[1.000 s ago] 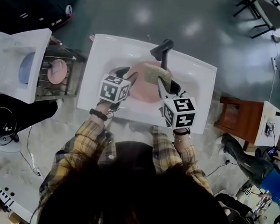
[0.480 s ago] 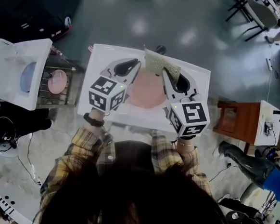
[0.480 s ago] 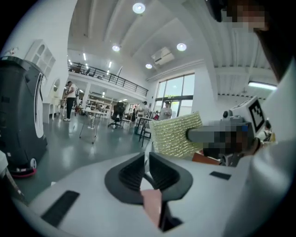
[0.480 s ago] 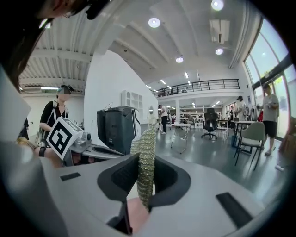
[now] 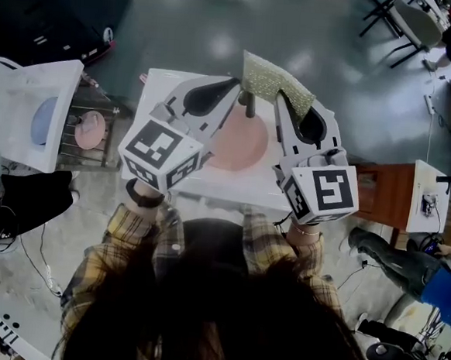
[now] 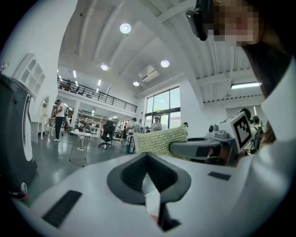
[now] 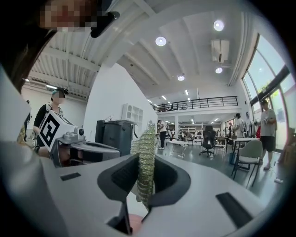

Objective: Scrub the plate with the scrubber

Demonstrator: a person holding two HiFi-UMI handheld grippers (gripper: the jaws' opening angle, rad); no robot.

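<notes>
A pink plate [image 5: 240, 141] lies in the white sink [image 5: 159, 85], below a dark faucet [image 5: 249, 103]. Both grippers are held high above the sink, pointing level and away from me. My right gripper [image 5: 283, 94] is shut on the yellow-green scrubber [image 5: 274, 80], which stands upright between its jaws [image 7: 144, 157]. My left gripper [image 5: 234, 87] has just closed and is shut with nothing between its jaws. The left gripper view shows the scrubber [image 6: 159, 140] and the right gripper [image 6: 203, 149] just to its right. Neither gripper touches the plate.
Left of the sink a wire dish rack holds a small pink plate [image 5: 89, 130]. Beside it a white tray [image 5: 18, 97] holds a blue plate [image 5: 42, 120]. A brown stool [image 5: 380, 187] stands at the right. Both gripper views look out over an open hall with people and chairs.
Both grippers have risen from the sink toward the head camera. The scrubber came up off the plate with the right gripper. The left jaws went from open to shut.
</notes>
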